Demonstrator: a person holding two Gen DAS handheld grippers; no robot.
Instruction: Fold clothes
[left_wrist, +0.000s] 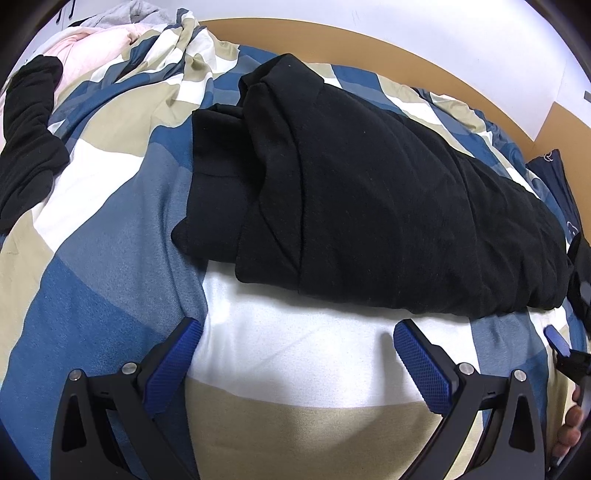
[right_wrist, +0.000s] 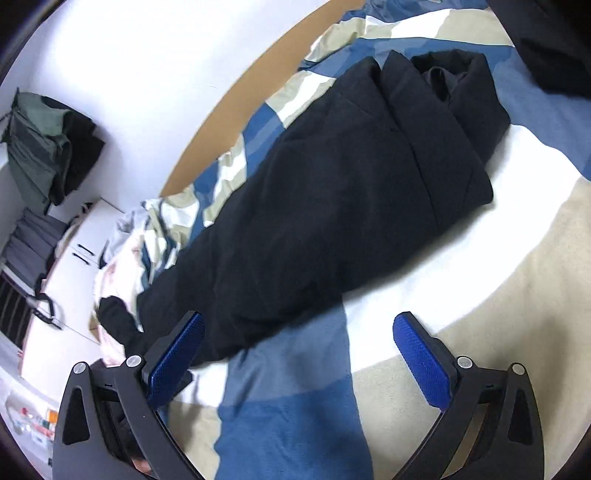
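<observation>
Quilt (left_wrist: 295, 350) bare below garment (left_wrist: 369, 203) hem

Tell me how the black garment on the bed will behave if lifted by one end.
The black garment will probably droop and unfold, since its creased layers look soft. It likely won't slide freely: it lies on the rumpled quilt.

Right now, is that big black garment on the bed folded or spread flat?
Partly folded: the black garment lies as a long narrow strip on the checked duvet, with layered edges overlapping at one end.
</observation>
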